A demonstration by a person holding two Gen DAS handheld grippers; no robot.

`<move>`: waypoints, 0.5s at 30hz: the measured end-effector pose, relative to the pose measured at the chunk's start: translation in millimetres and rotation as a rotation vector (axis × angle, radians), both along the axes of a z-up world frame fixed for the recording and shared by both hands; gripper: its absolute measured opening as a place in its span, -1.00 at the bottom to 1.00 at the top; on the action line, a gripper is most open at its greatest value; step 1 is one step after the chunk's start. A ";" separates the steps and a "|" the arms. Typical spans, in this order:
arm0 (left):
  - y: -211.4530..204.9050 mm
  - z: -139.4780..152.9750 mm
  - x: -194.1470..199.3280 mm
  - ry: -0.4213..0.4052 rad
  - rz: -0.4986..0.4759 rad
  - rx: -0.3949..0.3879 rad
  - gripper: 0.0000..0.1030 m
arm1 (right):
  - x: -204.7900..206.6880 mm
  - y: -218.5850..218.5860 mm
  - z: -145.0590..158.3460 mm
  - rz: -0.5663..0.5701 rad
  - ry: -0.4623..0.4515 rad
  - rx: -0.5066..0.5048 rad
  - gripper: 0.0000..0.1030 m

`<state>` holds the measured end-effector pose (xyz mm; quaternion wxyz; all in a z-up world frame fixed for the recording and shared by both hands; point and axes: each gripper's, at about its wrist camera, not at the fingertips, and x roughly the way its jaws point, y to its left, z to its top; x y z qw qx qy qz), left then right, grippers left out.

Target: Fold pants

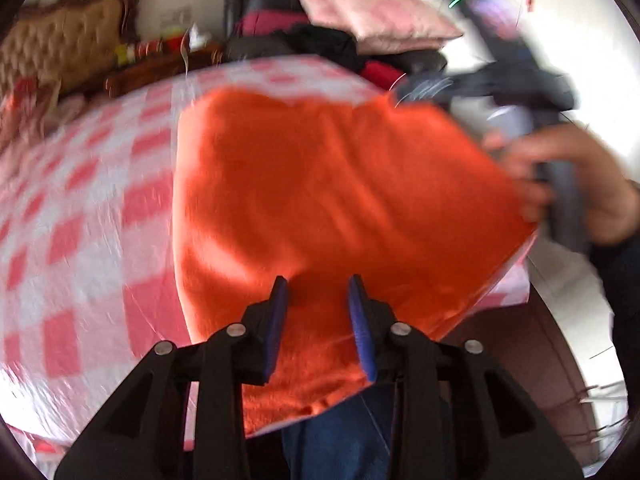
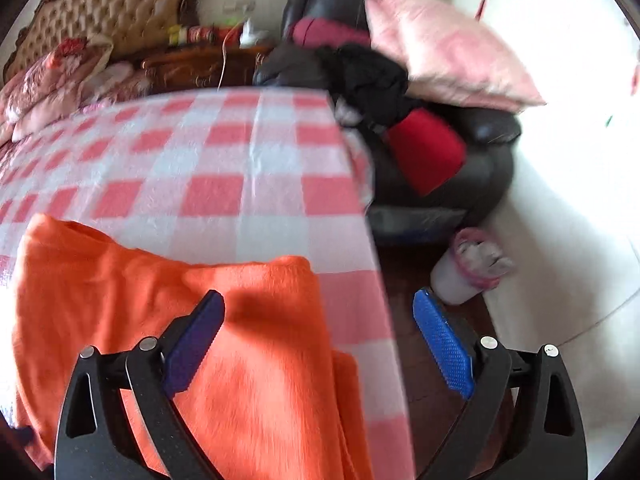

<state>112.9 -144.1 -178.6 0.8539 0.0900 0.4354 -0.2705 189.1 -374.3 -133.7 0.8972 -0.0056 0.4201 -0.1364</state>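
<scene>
1. Pants (image 1: pixel 340 200): orange fleece, flat on the checked cloth (image 1: pixel 80 208) at the table's near right corner.
2. Left gripper (image 1: pixel 318 328) part spread over the near hem, pinching nothing; right gripper (image 2: pixel 320 344) wide apart at the right edge.
3. Grab both layers, fold square.
4. Bin (image 2: pixel 468 268) on the floor holds crumpled waste.

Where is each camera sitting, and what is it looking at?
Left wrist: sits on the left gripper, looking down past its parted fingers at the orange pants; the person's hand holding the other gripper shows at right.
Right wrist: sits on the right gripper, jaws wide, looking over the pants' right edge toward the dark armchair; no hand shows.
Shared: the pants, checked tablecloth, pink pillow, armchair, headboard.
</scene>
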 end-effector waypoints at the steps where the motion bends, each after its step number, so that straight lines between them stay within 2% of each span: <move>1: 6.3 -0.7 3.6 0.007 0.024 -0.013 -0.04 | -15.4 7.3 9.7 0.020 -0.019 0.013 0.77; 3: 13.9 -0.4 9.7 0.008 0.068 0.002 0.00 | -41.6 24.3 17.6 0.052 -0.028 0.008 0.77; 5: 24.0 -2.1 14.8 0.020 0.115 0.009 0.00 | -66.7 42.3 12.9 0.065 -0.005 -0.028 0.77; 7: 32.9 -2.7 16.4 0.026 0.133 -0.002 -0.09 | -80.9 46.3 2.4 0.050 0.023 -0.013 0.77; 9: 37.2 -2.5 14.7 0.007 0.150 0.038 -0.09 | -89.3 43.9 -9.8 0.015 0.052 -0.011 0.77; 11: 45.5 -3.9 16.9 0.026 0.174 0.034 -0.07 | -94.8 34.5 -25.3 -0.018 0.091 0.015 0.77; 15: 60.0 2.4 16.7 0.007 0.237 0.053 -0.08 | -101.4 27.4 -34.4 -0.020 0.095 0.032 0.77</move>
